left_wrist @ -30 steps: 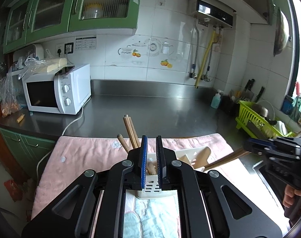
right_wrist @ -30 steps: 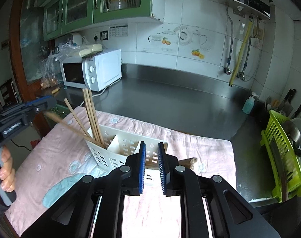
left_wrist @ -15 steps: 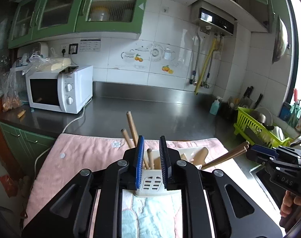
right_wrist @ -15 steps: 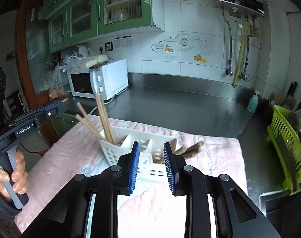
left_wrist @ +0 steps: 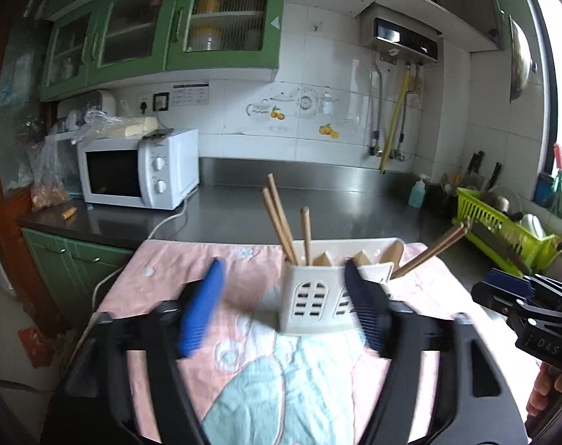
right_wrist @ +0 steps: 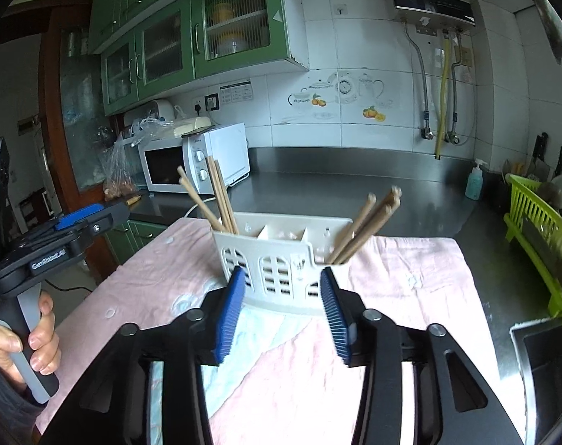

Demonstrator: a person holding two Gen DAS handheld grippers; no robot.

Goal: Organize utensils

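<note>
A white slotted utensil holder (left_wrist: 320, 302) (right_wrist: 277, 256) stands on a pink and pale-blue cloth (left_wrist: 192, 263) (right_wrist: 403, 270). Wooden chopsticks (left_wrist: 281, 218) (right_wrist: 220, 194) stick up from its left end. More wooden sticks (left_wrist: 431, 250) (right_wrist: 370, 222) lean out of its right end. My left gripper (left_wrist: 284, 265) (right_wrist: 79, 218) has its jaws opening wide just short of the holder, with nothing pressed between the blue pads. My right gripper (right_wrist: 281, 272) (left_wrist: 518, 302) is also opening, and its pads (right_wrist: 229, 315) are clear of the holder.
A white microwave (left_wrist: 140, 170) sits at the back left of the steel counter (left_wrist: 336, 207). At the right are a green dish rack (right_wrist: 540, 230), a soap bottle (right_wrist: 474, 180) and a sink corner (right_wrist: 540, 352). A hand (right_wrist: 40, 333) grips the left handle.
Both pairs of jaws have gone from nearly shut to apart. Both grippers have drawn back and sunk, so the whole holder now shows ahead of the fingertips.
</note>
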